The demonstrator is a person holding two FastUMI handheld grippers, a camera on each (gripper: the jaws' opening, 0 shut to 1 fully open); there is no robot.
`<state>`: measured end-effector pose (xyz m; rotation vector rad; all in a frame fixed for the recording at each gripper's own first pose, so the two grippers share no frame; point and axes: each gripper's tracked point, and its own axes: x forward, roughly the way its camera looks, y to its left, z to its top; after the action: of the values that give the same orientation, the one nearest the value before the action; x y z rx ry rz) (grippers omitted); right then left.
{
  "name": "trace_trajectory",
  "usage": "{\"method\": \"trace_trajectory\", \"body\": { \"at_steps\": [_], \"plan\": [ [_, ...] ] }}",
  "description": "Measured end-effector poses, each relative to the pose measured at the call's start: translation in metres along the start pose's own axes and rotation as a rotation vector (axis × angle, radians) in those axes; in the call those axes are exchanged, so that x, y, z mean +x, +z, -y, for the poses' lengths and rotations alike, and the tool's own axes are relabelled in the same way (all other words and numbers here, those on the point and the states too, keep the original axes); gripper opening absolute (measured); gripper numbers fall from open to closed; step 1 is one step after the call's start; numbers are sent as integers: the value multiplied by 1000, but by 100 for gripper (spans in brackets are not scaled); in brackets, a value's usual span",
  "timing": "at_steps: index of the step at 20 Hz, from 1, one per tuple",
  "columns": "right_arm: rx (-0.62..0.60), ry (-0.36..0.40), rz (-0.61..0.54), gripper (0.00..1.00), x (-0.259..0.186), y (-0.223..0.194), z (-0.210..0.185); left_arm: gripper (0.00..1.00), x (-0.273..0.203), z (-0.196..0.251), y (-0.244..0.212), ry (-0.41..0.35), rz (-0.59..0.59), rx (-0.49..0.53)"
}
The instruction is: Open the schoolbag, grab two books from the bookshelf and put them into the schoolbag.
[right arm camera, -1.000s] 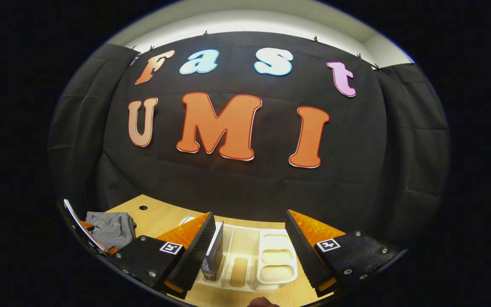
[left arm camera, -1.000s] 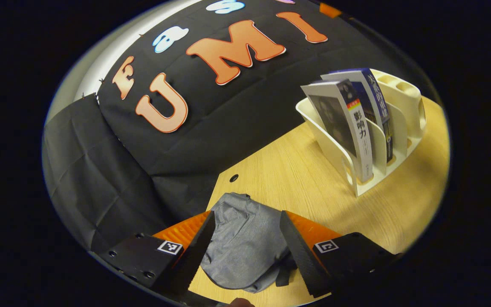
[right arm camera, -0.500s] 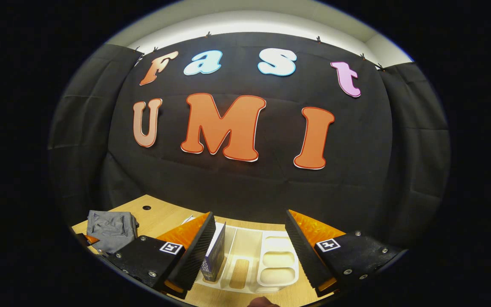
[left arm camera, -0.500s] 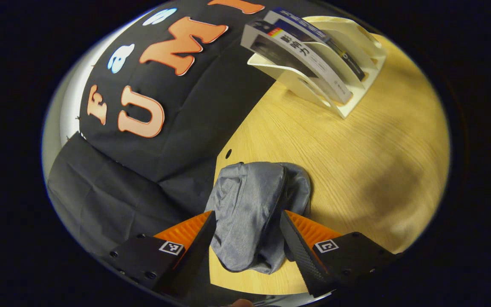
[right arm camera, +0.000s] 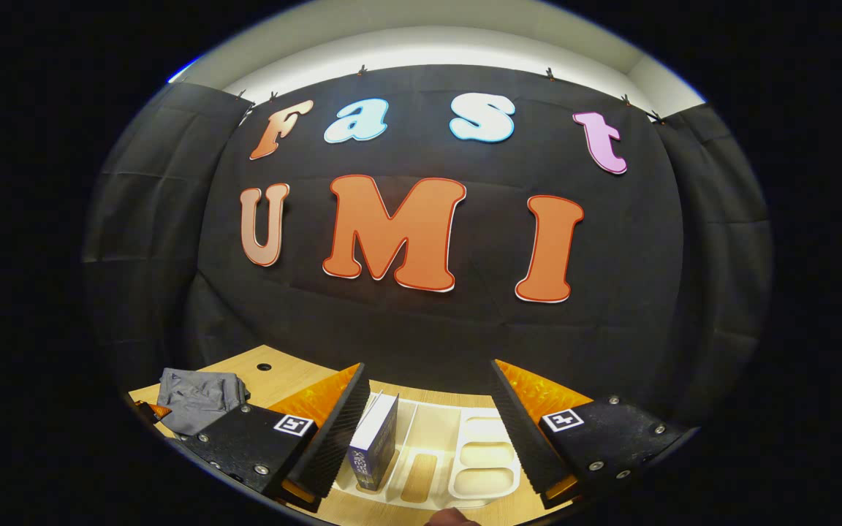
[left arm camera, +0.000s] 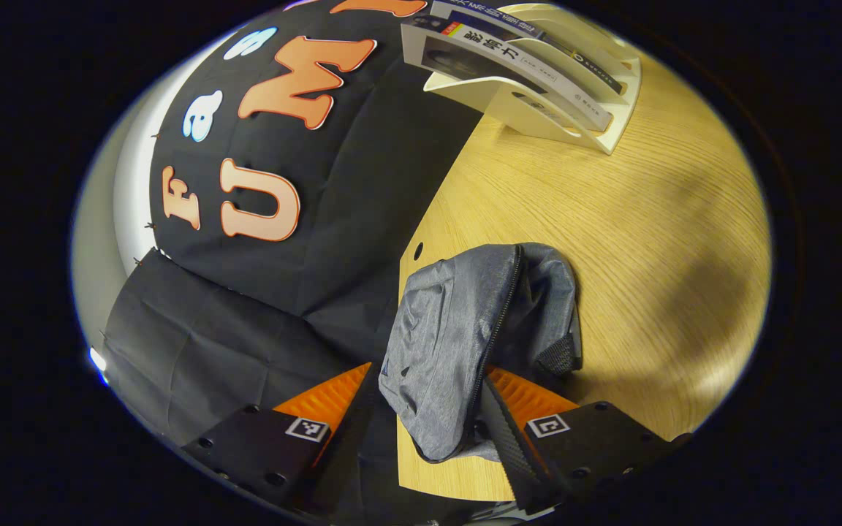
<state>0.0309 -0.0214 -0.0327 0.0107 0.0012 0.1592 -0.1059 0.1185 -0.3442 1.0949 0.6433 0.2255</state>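
The grey schoolbag (left arm camera: pixel 457 336) lies slumped at the wooden table's left edge, its zip (left arm camera: pixel 500 314) closed along the top. My left gripper (left arm camera: pixel 428 435) is open and low over the bag, whose near end sits between the fingers. The white bookshelf (left arm camera: pixel 567 120) stands farther along the table with two leaning books, a pale one (left arm camera: pixel 516 62) and a dark blue one (left arm camera: pixel 490 13). My right gripper (right arm camera: pixel 428 431) hangs open above the bookshelf (right arm camera: pixel 465 464), with the blue book (right arm camera: pixel 376 442) just inside its left finger. The schoolbag (right arm camera: pixel 198 398) shows at the left.
The wooden table (left arm camera: pixel 633 241) runs up to the black cloth wall and has a small round hole (left arm camera: pixel 418 250) near the bag. The bookshelf has several unfilled slots and cups (right arm camera: pixel 483 467) on its right side.
My left gripper has tipped down and closed in on the schoolbag, which now reaches between its fingers. My right gripper has barely shifted, with slightly more of the bookshelf in sight.
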Motion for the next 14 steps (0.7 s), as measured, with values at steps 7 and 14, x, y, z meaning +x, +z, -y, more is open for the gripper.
{"method": "trace_trajectory", "body": {
  "at_steps": [7, 14],
  "plan": [
    [-1, -25, 0, 98, 2, 2, 11, 49, 29, -30, 6, -26, -26, -48],
    [4, -91, -19, 98, -1, 2, 8, 11, 37, -72, 16, -152, 6, -144]
  ]
}}
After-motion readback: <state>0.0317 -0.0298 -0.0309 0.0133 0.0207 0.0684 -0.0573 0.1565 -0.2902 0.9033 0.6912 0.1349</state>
